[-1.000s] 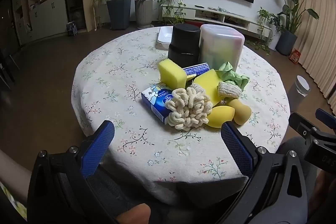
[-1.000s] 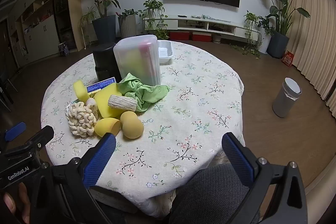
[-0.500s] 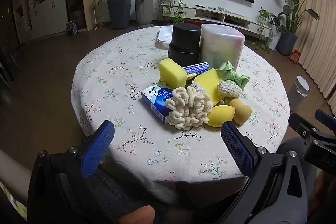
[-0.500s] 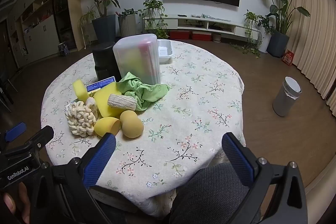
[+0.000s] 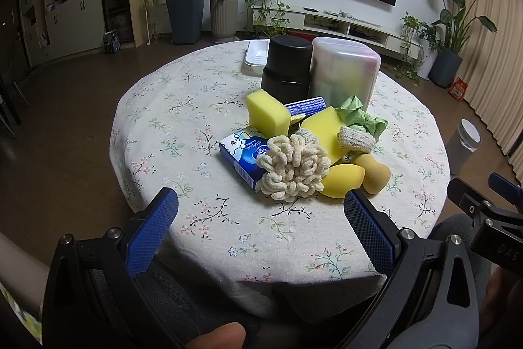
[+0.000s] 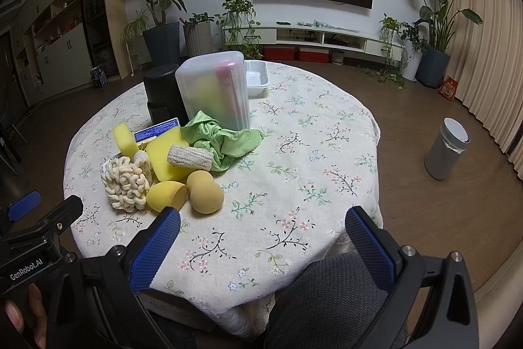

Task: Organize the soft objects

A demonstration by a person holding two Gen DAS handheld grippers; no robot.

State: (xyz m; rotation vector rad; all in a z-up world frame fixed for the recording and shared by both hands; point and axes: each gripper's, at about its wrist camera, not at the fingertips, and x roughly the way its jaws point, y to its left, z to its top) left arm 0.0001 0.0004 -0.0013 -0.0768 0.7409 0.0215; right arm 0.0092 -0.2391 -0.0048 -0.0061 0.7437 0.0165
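A pile of soft things lies on the round floral table (image 5: 183, 133): a cream knitted scrubber (image 5: 292, 167) (image 6: 126, 182), yellow sponges (image 5: 268, 112) (image 6: 166, 157), two egg-shaped makeup sponges (image 5: 341, 180) (image 6: 204, 192), a woven loofah roll (image 5: 354, 138) (image 6: 189, 156), a green cloth (image 5: 359, 118) (image 6: 225, 139) and a blue tissue pack (image 5: 243, 154). My left gripper (image 5: 261, 226) is open and empty, at the near table edge in front of the pile. My right gripper (image 6: 263, 233) is open and empty, to the right of the pile.
Behind the pile stand a black canister (image 5: 286, 66) (image 6: 161, 97) and a frosted plastic container (image 5: 343, 74) (image 6: 214, 92) with items inside. A white tray (image 6: 256, 80) lies at the far edge. A grey bin (image 6: 446, 152) stands on the floor to the right.
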